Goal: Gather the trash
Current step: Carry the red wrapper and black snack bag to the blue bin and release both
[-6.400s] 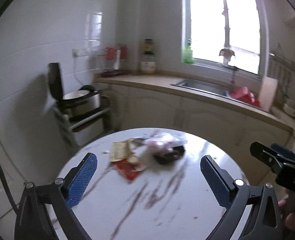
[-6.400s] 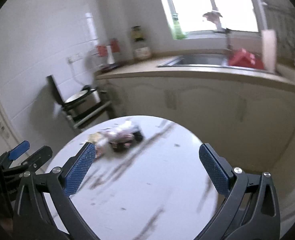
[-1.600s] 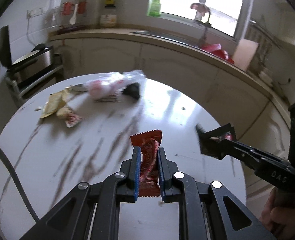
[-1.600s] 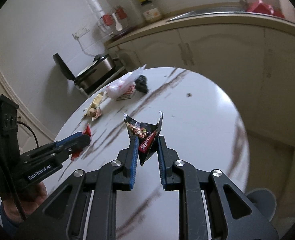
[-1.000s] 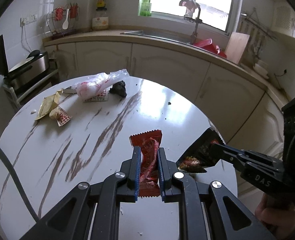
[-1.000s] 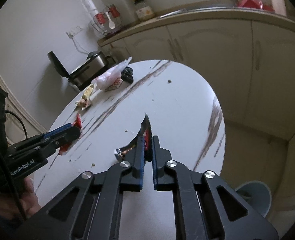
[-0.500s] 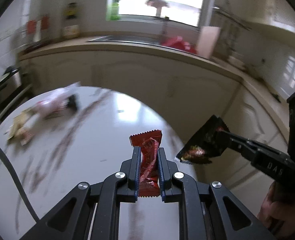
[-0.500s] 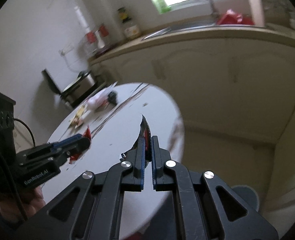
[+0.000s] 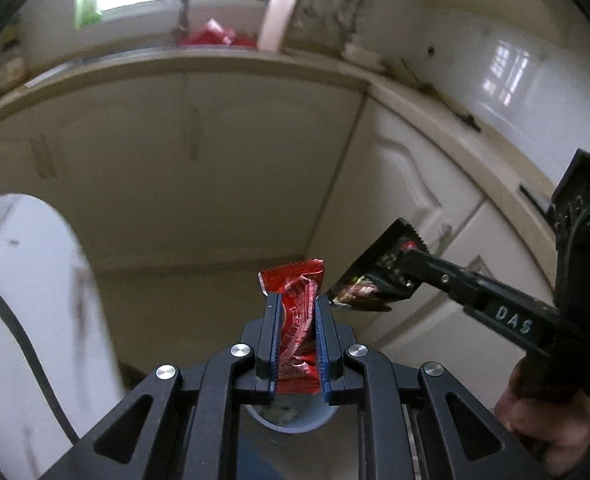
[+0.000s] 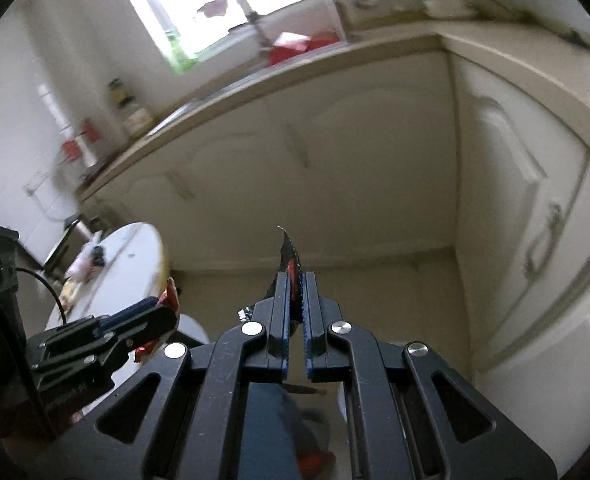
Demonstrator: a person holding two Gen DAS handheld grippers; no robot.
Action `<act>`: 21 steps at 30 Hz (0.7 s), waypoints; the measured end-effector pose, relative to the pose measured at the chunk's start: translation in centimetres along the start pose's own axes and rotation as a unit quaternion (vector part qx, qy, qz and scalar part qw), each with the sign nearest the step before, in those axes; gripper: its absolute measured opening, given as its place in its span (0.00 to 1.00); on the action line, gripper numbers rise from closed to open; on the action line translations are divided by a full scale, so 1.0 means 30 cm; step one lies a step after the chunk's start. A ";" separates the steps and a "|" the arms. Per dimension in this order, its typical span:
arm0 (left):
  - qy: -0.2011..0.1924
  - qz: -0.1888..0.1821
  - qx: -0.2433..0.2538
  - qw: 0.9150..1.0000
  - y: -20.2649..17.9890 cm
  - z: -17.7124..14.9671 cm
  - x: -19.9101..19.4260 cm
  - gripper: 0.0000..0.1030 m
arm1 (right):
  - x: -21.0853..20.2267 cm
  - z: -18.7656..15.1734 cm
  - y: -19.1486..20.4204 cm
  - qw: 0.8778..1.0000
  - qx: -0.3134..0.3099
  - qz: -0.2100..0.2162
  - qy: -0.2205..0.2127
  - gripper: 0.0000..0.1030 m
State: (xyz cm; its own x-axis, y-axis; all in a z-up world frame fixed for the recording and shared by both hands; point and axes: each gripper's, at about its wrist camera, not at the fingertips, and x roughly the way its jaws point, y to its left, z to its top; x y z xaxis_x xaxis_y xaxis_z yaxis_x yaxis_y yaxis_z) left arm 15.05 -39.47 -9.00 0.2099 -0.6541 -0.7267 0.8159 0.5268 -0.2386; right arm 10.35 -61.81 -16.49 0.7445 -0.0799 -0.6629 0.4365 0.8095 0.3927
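Note:
My left gripper (image 9: 298,300) is shut on a crumpled red wrapper (image 9: 297,312), held in the air past the table's edge, above a pale blue bin (image 9: 291,418) on the floor. My right gripper (image 10: 295,280) is shut on a black torn wrapper (image 10: 287,256); in the left wrist view that black wrapper (image 9: 375,276) hangs just right of the red one. The left gripper also shows in the right wrist view (image 10: 163,312), with a bit of red wrapper (image 10: 171,286) at its tip. More trash (image 10: 85,260) lies on the far part of the table.
The round white marble table (image 9: 23,300) is at my left. Cream kitchen cabinets (image 9: 199,152) run across the back and down the right side and meet in a corner. A sink counter with red items (image 9: 215,36) sits under the window.
Both grippers have swung right, off the table and toward the cabinet corner, each still holding its wrapper. The blue bin has come into view under the left gripper.

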 end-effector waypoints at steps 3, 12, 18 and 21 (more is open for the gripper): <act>0.037 -0.008 -0.003 0.999 0.004 -0.005 0.125 0.12 | 0.059 -0.035 -0.103 0.999 0.025 -0.023 0.024 0.06; 0.138 -0.021 -0.025 0.990 0.060 -0.011 0.413 0.44 | 0.302 -0.179 -0.290 0.988 0.081 -0.059 0.116 0.07; 0.156 -0.022 -0.046 0.986 0.120 0.020 0.490 0.68 | 0.349 -0.217 -0.349 0.983 0.099 -0.077 0.133 0.33; 0.155 -0.014 -0.051 0.987 0.134 0.011 0.485 0.70 | 0.348 -0.222 -0.371 0.982 0.107 -0.079 0.133 0.57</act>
State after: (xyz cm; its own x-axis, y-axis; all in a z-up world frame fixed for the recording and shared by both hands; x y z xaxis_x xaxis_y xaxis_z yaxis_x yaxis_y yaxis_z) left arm 21.56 -47.07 -20.32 0.0011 -0.4802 -0.8772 0.7574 0.5731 -0.3129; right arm 9.90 -67.77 -32.04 0.5132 -0.0180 -0.8581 0.6533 0.6566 0.3770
